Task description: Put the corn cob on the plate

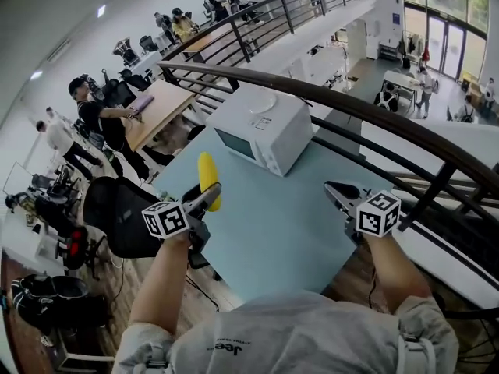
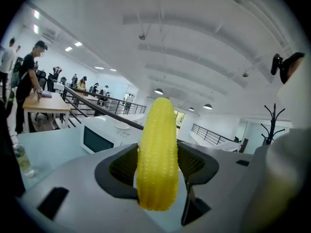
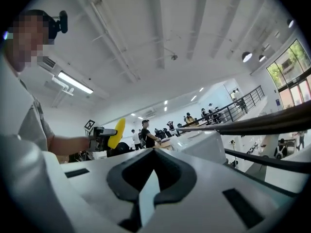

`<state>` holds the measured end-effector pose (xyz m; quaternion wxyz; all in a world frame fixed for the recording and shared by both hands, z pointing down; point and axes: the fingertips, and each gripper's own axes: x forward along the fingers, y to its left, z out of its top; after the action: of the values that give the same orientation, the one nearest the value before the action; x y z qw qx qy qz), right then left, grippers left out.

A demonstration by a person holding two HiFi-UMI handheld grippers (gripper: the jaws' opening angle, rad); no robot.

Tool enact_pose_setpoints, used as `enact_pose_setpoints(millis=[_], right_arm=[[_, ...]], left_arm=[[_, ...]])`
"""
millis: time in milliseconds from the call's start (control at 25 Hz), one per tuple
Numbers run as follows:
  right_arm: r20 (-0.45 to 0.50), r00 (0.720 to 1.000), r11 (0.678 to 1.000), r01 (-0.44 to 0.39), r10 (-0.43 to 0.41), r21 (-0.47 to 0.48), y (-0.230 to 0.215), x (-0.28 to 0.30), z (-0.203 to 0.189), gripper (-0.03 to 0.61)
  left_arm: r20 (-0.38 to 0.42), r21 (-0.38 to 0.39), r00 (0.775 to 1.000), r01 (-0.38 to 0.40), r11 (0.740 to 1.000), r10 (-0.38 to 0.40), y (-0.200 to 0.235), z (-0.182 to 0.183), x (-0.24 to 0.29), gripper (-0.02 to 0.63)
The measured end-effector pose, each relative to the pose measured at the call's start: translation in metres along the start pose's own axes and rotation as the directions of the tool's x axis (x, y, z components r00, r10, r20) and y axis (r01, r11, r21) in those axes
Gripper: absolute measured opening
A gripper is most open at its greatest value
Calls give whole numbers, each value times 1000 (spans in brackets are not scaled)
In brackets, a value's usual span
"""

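Note:
A yellow corn cob sticks up and forward out of my left gripper, which is shut on its lower part and held above the left side of the light blue table. In the left gripper view the corn cob stands upright between the dark pads of the left gripper. A white plate lies on top of the white microwave at the table's far side. My right gripper hovers over the table's right side, shut and empty; its view shows the corn cob off to the left.
A dark railing runs behind the table and down its right side. A black office chair stands left of the table. A plastic bottle sits on the table's left part. People stand at a wooden desk beyond.

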<state>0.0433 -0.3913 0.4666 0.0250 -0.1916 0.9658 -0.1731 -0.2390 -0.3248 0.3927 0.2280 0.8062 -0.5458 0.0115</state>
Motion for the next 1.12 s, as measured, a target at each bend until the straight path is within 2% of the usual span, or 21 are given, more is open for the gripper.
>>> enact_pose_setpoints(millis=[200, 320, 480, 720, 840, 1120], right_arm=[[13, 1000, 999, 7, -6, -51, -19, 27, 25, 16], [26, 998, 994, 59, -57, -90, -35, 56, 41, 16], [1, 993, 986, 113, -114, -125, -42, 104, 44, 15], [-64, 985, 959, 141, -161, -245, -57, 159, 61, 17], [-93, 981, 957, 144, -172, -252, -77, 189, 63, 17], [-111, 977, 954, 149, -183, -260, -109, 251, 71, 17]], left_arm=[[-39, 38, 997, -69, 997, 71, 31, 40, 21, 262], [-62, 90, 997, -49, 995, 55, 58, 67, 47, 262], [-95, 156, 995, -9, 988, 24, 103, 85, 79, 262], [-147, 119, 989, 23, 993, -5, 151, 84, 143, 262], [-184, 91, 983, 22, 996, -4, 168, 80, 177, 262], [-240, 147, 970, -9, 989, 44, 190, 95, 226, 262]])
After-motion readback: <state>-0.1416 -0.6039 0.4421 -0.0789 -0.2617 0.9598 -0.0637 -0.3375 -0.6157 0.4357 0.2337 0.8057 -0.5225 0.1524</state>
